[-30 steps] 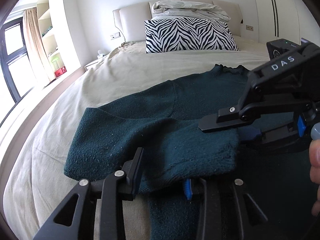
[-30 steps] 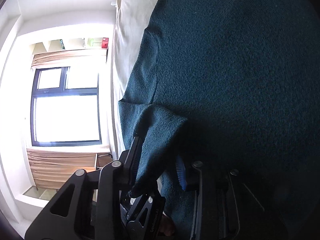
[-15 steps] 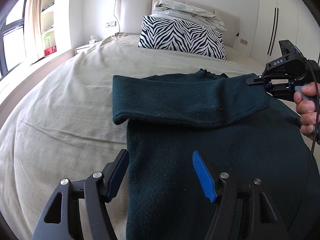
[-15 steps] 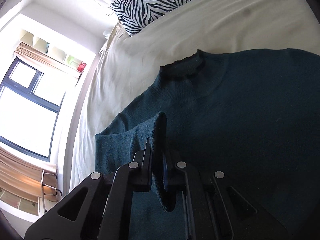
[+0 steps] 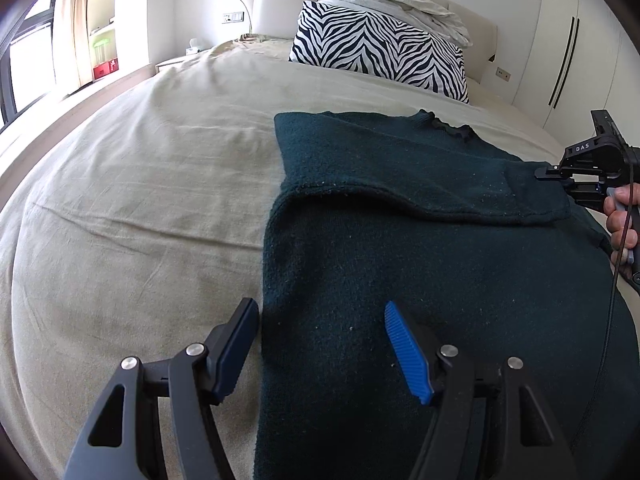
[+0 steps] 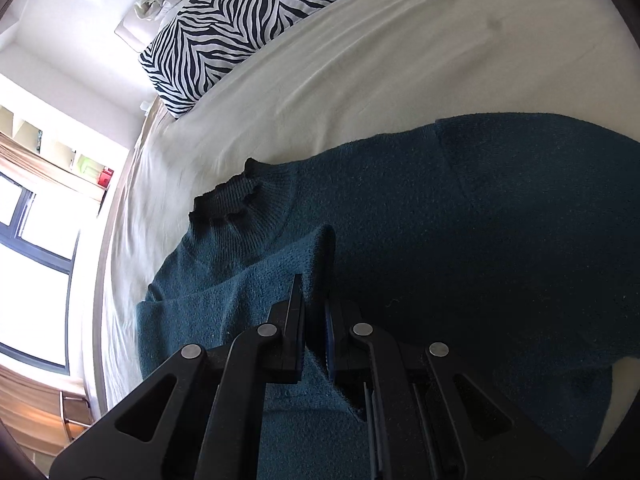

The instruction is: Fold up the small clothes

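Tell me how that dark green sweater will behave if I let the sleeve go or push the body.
The sweater looks soft and limp: the sleeve pinched in the right gripper drapes, so it should drop flat. Its fuzzy knit would probably bunch on the bedsheet rather than slide.

sweater lies on bed, pillow behind it.

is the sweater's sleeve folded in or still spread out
Folded in: the sleeve lies across the sweater body, its cuff pinched in the right gripper.

White letters "DAS" on the black body of the right gripper, at about three o'clock in the left wrist view, nothing else readable in either view
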A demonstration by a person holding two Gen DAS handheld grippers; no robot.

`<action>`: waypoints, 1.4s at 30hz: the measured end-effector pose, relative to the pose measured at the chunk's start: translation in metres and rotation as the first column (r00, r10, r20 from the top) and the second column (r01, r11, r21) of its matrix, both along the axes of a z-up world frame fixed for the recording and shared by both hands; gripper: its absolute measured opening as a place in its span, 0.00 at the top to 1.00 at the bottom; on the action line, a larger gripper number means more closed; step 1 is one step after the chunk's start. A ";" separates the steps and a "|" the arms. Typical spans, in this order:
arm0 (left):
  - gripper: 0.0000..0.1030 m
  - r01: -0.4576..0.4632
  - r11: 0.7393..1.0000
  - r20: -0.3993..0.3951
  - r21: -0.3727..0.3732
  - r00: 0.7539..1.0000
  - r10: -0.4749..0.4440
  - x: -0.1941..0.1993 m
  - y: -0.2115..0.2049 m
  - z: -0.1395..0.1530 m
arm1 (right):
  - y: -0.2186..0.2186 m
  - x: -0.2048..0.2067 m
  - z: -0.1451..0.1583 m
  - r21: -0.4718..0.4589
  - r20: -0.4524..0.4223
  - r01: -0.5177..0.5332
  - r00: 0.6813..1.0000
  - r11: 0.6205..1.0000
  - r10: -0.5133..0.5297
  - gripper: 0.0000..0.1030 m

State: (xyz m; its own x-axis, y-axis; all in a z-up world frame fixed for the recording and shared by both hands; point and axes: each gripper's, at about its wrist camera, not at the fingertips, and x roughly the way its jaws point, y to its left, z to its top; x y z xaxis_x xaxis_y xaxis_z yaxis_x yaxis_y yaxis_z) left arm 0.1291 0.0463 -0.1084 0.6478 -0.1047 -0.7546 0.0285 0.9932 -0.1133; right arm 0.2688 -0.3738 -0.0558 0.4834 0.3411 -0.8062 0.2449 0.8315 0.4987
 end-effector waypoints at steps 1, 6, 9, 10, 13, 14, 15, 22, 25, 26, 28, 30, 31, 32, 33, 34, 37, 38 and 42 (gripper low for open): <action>0.33 -0.001 1.000 -0.003 -0.004 1.000 0.001 0.001 0.001 0.000 | 0.000 0.001 -0.001 -0.013 -0.003 -0.003 1.000 1.000 0.003 0.93; 0.33 -0.015 0.998 0.018 -0.068 1.000 0.017 0.005 0.013 0.017 | 0.007 0.005 -0.013 -0.037 -0.027 -0.007 1.000 0.999 0.006 0.93; 0.35 -0.023 0.996 0.056 -0.089 0.998 0.028 0.024 0.022 0.035 | 0.004 0.005 -0.020 -0.025 -0.028 0.003 1.000 1.000 -0.004 0.93; 0.38 -0.025 0.994 0.064 -0.102 0.997 0.032 0.034 0.026 0.040 | 0.002 0.003 -0.020 -0.019 -0.026 0.008 1.000 1.000 -0.008 0.93; 0.44 -0.030 0.988 0.087 -0.149 0.995 0.043 0.072 0.038 0.052 | 0.000 -0.002 -0.023 -0.013 -0.023 0.011 1.000 1.000 -0.011 0.93; 0.47 -0.031 0.987 0.085 -0.155 0.995 0.045 0.087 0.041 0.053 | 0.000 -0.003 -0.023 -0.010 -0.025 0.015 1.000 1.000 -0.015 0.93; 0.50 -0.027 0.985 0.073 -0.170 0.997 0.040 0.102 0.044 0.053 | -0.001 -0.004 -0.024 -0.004 -0.025 0.018 1.000 1.000 -0.018 0.93; 0.70 -0.019 0.981 -0.041 -0.192 0.999 0.011 0.184 0.043 0.024 | -0.003 -0.005 -0.028 0.031 -0.041 0.034 0.999 0.999 -0.033 0.93; 0.74 -0.027 0.980 -0.089 -0.197 0.996 0.009 0.202 0.042 0.000 | -0.006 -0.006 -0.029 0.048 -0.038 0.034 0.999 0.998 -0.032 0.93; 0.77 -0.028 0.981 -0.077 -0.190 0.997 0.014 0.203 0.042 -0.003 | -0.010 -0.007 -0.030 0.062 -0.037 0.035 0.999 0.997 -0.033 0.93; 0.78 -0.007 0.986 -0.067 -0.166 0.998 -0.004 0.207 0.039 -0.003 | -0.015 -0.009 -0.033 0.104 -0.031 0.040 0.999 0.994 -0.037 0.92; 0.78 0.003 0.987 -0.068 -0.161 0.998 -0.014 0.205 0.040 0.000 | -0.022 -0.013 -0.033 0.129 -0.038 0.060 0.998 0.990 -0.055 0.91; 0.78 -0.001 0.985 -0.070 -0.173 0.997 -0.011 0.202 0.041 0.003 | -0.025 -0.016 -0.029 0.134 -0.036 0.077 0.997 0.988 -0.072 0.90; 0.78 -0.008 0.980 -0.065 -0.200 0.998 -0.005 0.199 0.044 0.009 | -0.028 -0.022 -0.023 0.137 -0.015 0.088 0.996 0.987 -0.087 0.90; 0.77 -0.007 0.974 -0.050 -0.228 0.999 -0.005 0.194 0.045 0.014 | -0.029 -0.027 -0.014 0.144 0.023 0.090 0.995 0.985 -0.094 0.90; 0.77 0.005 0.968 -0.035 -0.253 0.999 -0.014 0.190 0.045 0.019 | -0.027 -0.031 -0.006 0.161 0.063 0.075 0.994 0.984 -0.086 0.90; 0.77 0.069 0.927 -0.050 -0.369 0.994 -0.094 0.189 0.038 0.020 | -0.014 -0.029 0.006 0.275 0.138 -0.018 0.990 0.961 -0.021 0.90; 0.74 0.085 0.904 -0.061 -0.418 0.991 -0.122 0.191 0.036 0.015 | -0.008 -0.026 0.008 0.297 0.152 -0.044 0.988 0.954 -0.002 0.90; 0.74 0.037 0.858 -0.114 -0.512 0.987 -0.110 0.193 0.047 -0.016 | 0.009 -0.013 -0.011 0.403 0.142 -0.087 0.989 0.911 0.032 0.64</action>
